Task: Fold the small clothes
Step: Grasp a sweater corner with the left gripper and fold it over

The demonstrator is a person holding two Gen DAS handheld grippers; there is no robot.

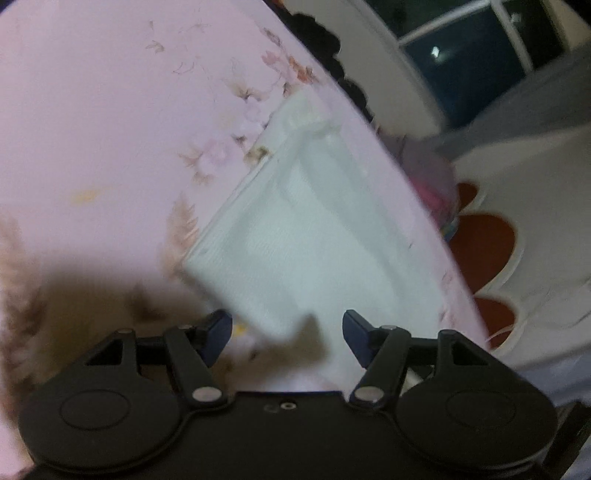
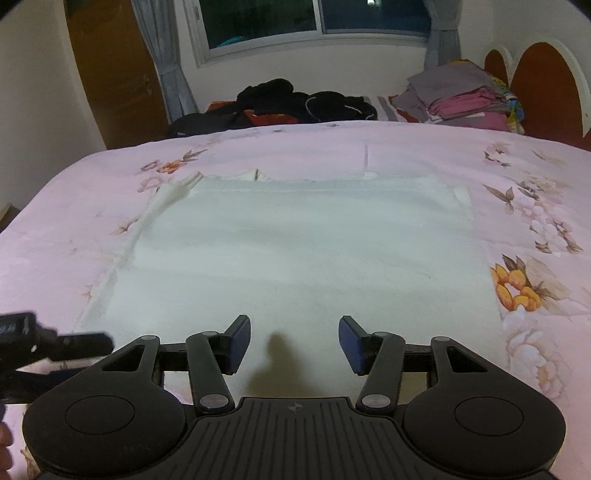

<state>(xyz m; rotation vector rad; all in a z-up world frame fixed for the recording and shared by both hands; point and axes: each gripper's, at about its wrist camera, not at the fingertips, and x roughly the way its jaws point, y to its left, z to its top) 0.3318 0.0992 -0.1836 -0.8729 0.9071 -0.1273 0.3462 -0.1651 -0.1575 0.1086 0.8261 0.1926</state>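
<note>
white garment [image 2: 295,254]: one, flat on pink floral bedspread [image 2: 332,147] | left gripper [image 1: 287,328] fingers apart | right gripper [image 2: 294,339] fingers apart

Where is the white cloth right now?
The flat white cloth lies spread on the pink floral bedsheet, just ahead of the open right gripper, the left gripper beside it.

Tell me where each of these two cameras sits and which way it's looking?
Left wrist: on the left hand-held gripper, tilted, facing the white garment and the headboard; fingers open.
Right wrist: on the right hand-held gripper, level, facing across the bed toward the window; fingers open.
Shared: garment, pink floral sheet.
</note>
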